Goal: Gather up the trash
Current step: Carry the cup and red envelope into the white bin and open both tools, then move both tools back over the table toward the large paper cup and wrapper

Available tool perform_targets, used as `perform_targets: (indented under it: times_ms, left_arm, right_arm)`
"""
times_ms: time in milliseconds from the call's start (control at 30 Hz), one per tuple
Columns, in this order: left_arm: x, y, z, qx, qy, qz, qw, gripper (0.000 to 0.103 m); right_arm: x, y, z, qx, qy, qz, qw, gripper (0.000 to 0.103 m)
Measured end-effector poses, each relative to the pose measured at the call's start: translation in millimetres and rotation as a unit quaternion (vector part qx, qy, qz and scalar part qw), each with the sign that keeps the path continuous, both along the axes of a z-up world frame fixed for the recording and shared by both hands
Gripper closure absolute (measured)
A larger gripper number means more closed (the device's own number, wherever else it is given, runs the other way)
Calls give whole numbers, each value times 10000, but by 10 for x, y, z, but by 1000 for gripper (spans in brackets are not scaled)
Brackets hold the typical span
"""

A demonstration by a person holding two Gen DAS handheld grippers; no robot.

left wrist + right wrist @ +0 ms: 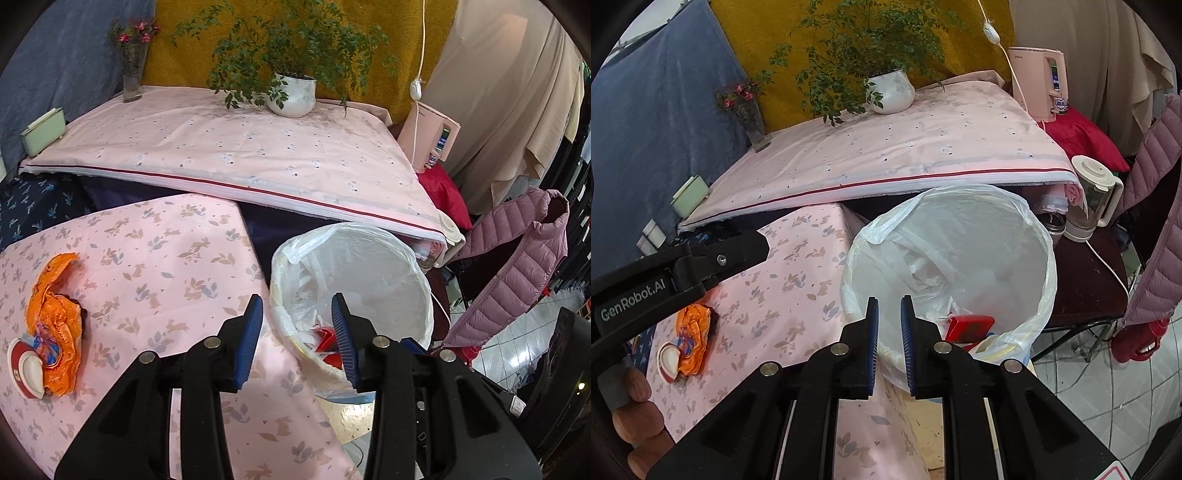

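Hovering: left gripper (297, 325) empty, jaws apart; right gripper (888, 332) empty, jaws narrow
Done: red pack (971, 326) in bin (1047, 266)
Left: orange wrapper (57, 314), lower left on table (166, 266)

The near counter (155, 258) wears a pink cloth printed with rabbits and leaves. On it, towards its left side, lie a crumpled orange wrapper (57, 325) and, touching it, a small red-and-white cup (26, 369) tipped on its side. Behind stands a higher counter (240, 155) under a pale pink sheet with a red stripe along its edge. On that sit a white pot with a leafy plant (293, 94), a glass vase of red flowers (132, 79), and a pale green box (42, 131) at the left corner.
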State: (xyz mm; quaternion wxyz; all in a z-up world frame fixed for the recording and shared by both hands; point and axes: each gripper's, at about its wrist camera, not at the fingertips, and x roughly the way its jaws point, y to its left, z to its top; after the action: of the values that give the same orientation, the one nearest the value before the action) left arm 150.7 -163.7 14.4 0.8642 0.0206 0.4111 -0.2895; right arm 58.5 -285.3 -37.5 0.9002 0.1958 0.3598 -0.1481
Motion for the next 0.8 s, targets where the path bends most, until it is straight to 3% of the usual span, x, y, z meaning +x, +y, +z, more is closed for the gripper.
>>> perform_targets:
  times_ms: [67,300,433,600,667,800]
  left_arm:
    - [3,67,-1,11,-8,70,10000,66]
    - [8,428,-34,91,-37,462,9989,66]
    - [14,692,-75,176,-90,769,9968,51]
    - [45,1107,-153,242,-78,1170,9928,44]
    - [66,1293,-180,273,-61,1367,9902,43]
    - [67,1654,-227,404,-135,1789,9829,31]
  right_arm:
    - [3,57,23,-31,-16,28,10000,80]
    - [58,333,69,-121,3,270,9996,77]
    - [121,526,72,-158,35,461,9988,75]
    - [198,822,64,-228,85,724,9971,74]
    - [224,942,61,-241,91,811,9964,68]
    - [279,1204,52,-285,130,1009,9944,65]
